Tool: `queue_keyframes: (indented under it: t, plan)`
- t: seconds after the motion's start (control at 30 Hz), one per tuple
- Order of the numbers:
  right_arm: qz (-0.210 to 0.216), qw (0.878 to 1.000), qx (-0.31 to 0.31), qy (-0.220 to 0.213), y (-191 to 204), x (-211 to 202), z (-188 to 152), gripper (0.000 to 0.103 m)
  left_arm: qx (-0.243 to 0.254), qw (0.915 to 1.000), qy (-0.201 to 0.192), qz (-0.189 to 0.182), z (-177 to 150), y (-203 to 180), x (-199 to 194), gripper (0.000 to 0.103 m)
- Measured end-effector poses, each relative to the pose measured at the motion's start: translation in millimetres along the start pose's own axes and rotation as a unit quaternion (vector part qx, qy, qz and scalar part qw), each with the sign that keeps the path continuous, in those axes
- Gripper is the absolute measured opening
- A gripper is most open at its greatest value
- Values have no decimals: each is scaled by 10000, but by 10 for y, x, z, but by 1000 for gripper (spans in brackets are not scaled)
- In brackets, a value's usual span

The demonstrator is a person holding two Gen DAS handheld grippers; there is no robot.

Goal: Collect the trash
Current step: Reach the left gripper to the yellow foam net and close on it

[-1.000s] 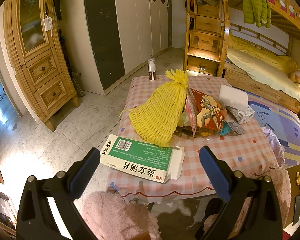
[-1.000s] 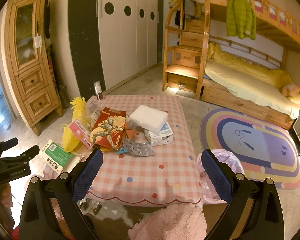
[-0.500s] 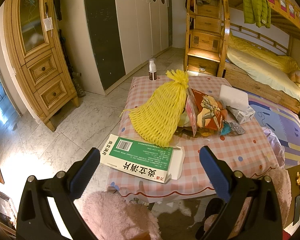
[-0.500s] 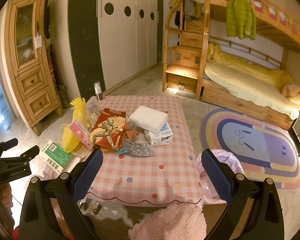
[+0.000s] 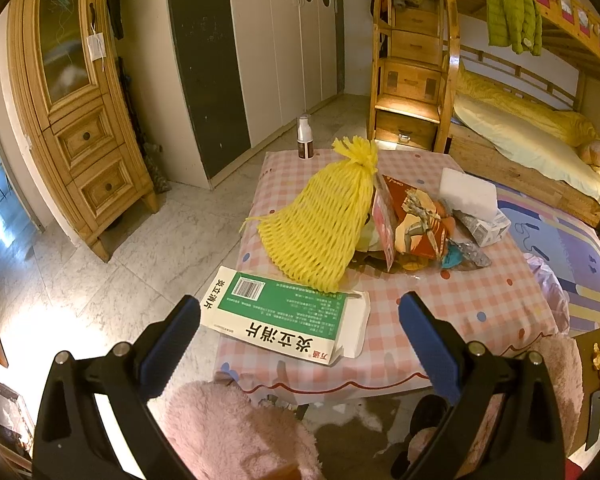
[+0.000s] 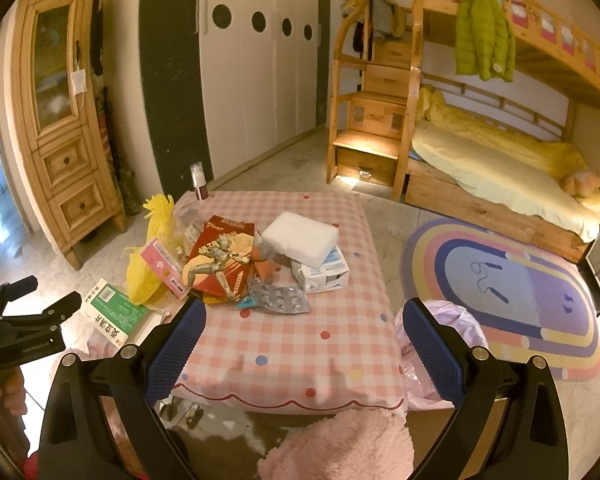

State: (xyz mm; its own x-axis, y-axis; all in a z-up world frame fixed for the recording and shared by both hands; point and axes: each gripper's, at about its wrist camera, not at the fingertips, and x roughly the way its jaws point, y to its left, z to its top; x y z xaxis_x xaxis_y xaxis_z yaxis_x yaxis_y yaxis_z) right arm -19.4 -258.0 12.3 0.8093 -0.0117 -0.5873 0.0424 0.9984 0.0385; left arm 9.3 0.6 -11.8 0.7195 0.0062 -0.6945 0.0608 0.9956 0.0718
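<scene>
My left tool (image 5: 298, 322) hangs with jaws wide apart, empty, above the green-and-white medicine box (image 5: 282, 314) at the table (image 5: 480, 300) edge, lower centre. My right tool (image 6: 304, 326) is likewise spread and empty, lower centre. Trash lies mid-frame: yellow foam net (image 5: 324, 224), red snack wrapper (image 6: 220, 256), blister packs (image 6: 282, 298), white foam block (image 6: 300, 238).

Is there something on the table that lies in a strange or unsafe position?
Yes. The green medicine box lies at the table's near left corner with one end sticking out past the edge, over the floor. Its end flap is open. The other trash sits heaped in the table's middle.
</scene>
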Motion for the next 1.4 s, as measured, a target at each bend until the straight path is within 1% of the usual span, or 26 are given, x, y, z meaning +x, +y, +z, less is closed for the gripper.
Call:
queue_keyframes:
  t: [0.13, 0.27, 0.33, 0.43, 0.5, 0.53, 0.6, 0.73, 0.9, 1.03, 1.13, 1.2, 1.3, 1.4]
  plan:
    - [34, 10000, -78, 35, 69, 66, -14, 98, -12, 9999, -38, 165, -78, 83, 46, 96]
    - [225, 9997, -16, 97, 123, 198, -50, 98, -46, 9995, -51, 307, -169, 195, 101, 96]
    - [317, 9994, -109, 101, 201, 261, -80, 98, -87, 9994, -44, 334, -208, 255, 131, 96]
    - [340, 9987, -351, 165, 377, 349, -123, 98, -173, 9993, 23, 340, -271, 355, 200, 96]
    - [426, 9980, -422, 210, 470, 392, -149, 98, -174, 9996, 89, 181, -337, 413, 265, 96]
    - [454, 9976, -452, 247, 511, 415, -160, 98, -167, 9996, 119, 183, -351, 426, 290, 96]
    - [447, 9972, -524, 297, 564, 461, -173, 98, -180, 9994, 207, 220, -406, 466, 356, 96]
    - [460, 9963, -590, 416, 595, 570, -203, 98, -294, 9989, 335, 134, -501, 530, 486, 96]
    - [477, 9962, -606, 396, 588, 648, -228, 98, -203, 9992, 341, 35, -544, 446, 588, 96]
    - [322, 9970, -614, 351, 566, 668, -211, 98, -41, 9992, 391, -71, -563, 267, 734, 96]
    - [281, 9972, -589, 357, 529, 694, -201, 98, 37, 9990, 424, -110, -549, 181, 829, 92]
    - [259, 9974, -567, 369, 498, 702, -210, 98, 33, 9988, 479, -110, -541, 154, 898, 88]
    - [248, 9974, -545, 397, 466, 718, -228, 98, 55, 9987, 508, -84, -535, 140, 935, 88]
    - [250, 9976, -486, 436, 432, 751, -248, 98, 212, 9983, 543, -5, -558, 82, 1002, 88]
